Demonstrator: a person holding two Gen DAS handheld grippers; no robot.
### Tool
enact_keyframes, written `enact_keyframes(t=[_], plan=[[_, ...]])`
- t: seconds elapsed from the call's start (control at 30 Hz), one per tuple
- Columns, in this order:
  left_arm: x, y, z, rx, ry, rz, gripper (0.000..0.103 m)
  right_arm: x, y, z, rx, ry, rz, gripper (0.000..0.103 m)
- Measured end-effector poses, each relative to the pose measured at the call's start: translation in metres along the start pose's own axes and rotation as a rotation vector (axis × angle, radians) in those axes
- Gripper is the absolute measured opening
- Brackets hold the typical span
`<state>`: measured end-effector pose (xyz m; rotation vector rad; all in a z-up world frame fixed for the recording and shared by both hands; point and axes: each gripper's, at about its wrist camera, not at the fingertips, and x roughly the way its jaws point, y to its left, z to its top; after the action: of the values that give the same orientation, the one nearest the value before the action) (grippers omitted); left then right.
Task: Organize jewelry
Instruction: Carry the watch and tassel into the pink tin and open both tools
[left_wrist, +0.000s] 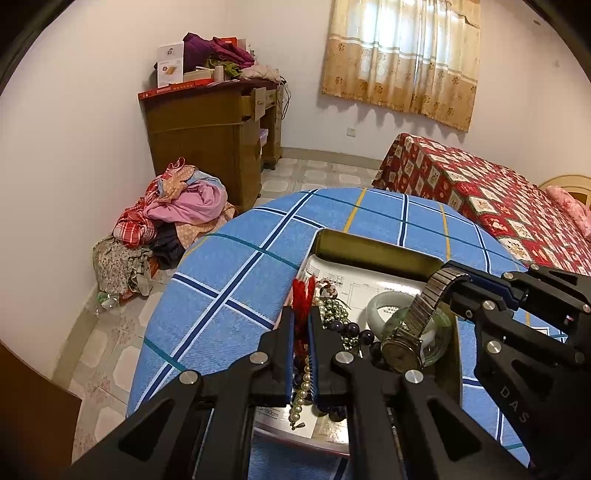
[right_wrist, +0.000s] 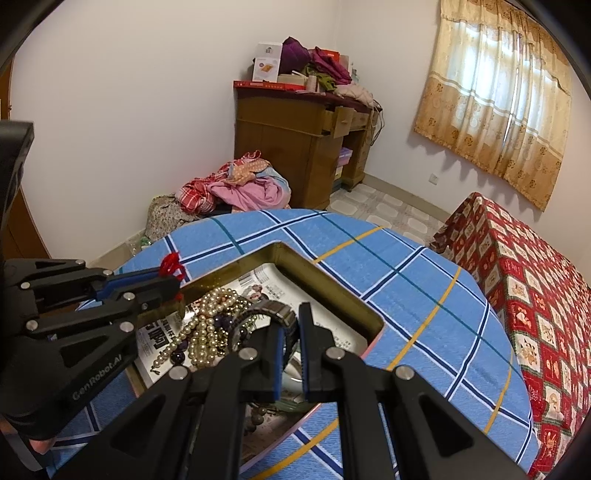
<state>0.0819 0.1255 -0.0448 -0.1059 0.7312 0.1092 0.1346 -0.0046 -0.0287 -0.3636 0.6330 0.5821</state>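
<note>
Left wrist view: my left gripper (left_wrist: 302, 317) has its jaws pinched on a red tassel cord (left_wrist: 303, 291), the red threads poking out above the fingertips. Below it sits the open metal tin (left_wrist: 373, 245) on the blue plaid tablecloth (left_wrist: 229, 280), lined with printed paper and crowded with jewelry — a pearl strand (left_wrist: 301, 391), dark purple beads (left_wrist: 351, 328), small greenish beads (left_wrist: 334, 308), a pale jade bangle (left_wrist: 388, 304) and a greenish glass bangle (left_wrist: 439, 343).

My right gripper (left_wrist: 452, 282) comes in from the right and is clamped on the metal band of a wristwatch (left_wrist: 406, 341), which dangles above the tin with its round face just over the glass bangle.

From the right wrist view I see the same grip — the right gripper (right_wrist: 291, 323) is closed on the watch band (right_wrist: 273, 312) between its blue pads, and the left gripper (right_wrist: 173, 280) at the tin's left rim holds the red cord (right_wrist: 170, 264). A heap of pearls (right_wrist: 210, 325) lies in the tin beside the watch.

Behind are a wooden cabinet (right_wrist: 291, 147), a pile of clothes (right_wrist: 240, 184) on the floor and a red-covered bed (right_wrist: 524, 280).
</note>
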Motion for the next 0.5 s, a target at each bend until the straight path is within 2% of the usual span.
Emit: enact_keyframes(t=[0.5], plan=[[0.011, 0.002, -0.004, 0.004, 0.032, 0.004, 0.006, 0.01, 0.001, -0.006, -0.002, 0.026, -0.001, 0.009]])
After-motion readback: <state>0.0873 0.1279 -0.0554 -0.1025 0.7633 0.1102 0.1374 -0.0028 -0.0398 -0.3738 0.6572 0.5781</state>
